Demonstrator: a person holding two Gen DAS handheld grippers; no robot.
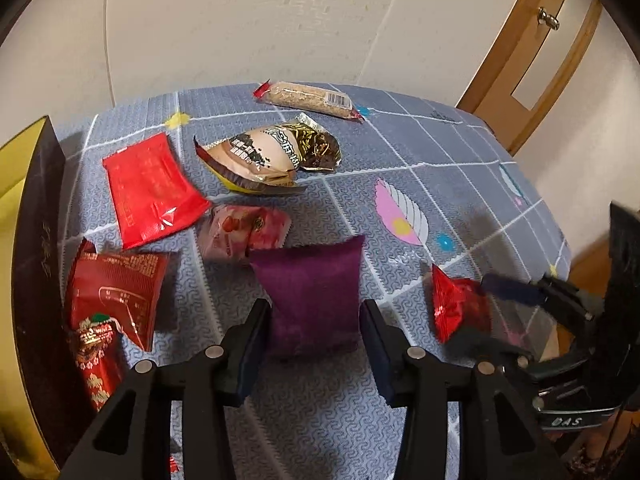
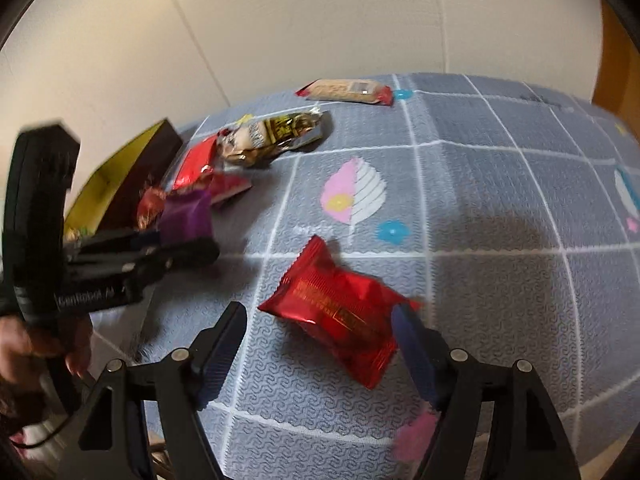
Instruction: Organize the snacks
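Observation:
A purple packet (image 1: 308, 280) stands between the fingers of my left gripper (image 1: 314, 310), whose pads press on its two sides; the right wrist view shows the same purple packet (image 2: 186, 212) at the tips of the left gripper (image 2: 176, 240). A shiny red packet (image 2: 336, 300) lies on the grey-blue tablecloth (image 2: 500, 200) between the fingers of my right gripper (image 2: 320, 316), which stands open with a gap at the left pad. In the left wrist view the red packet (image 1: 456, 304) and the blurred right gripper (image 1: 492, 312) sit at the right.
A dark box with a gold inside (image 1: 36, 240) stands at the left edge. Near it lie a flat red sachet (image 1: 148, 188), a pink packet (image 1: 244, 232), red packets (image 1: 116, 292), a brown-gold packet (image 1: 264, 156) and a sesame bar (image 1: 308, 98). Wooden furniture (image 1: 540, 40) stands beyond the table.

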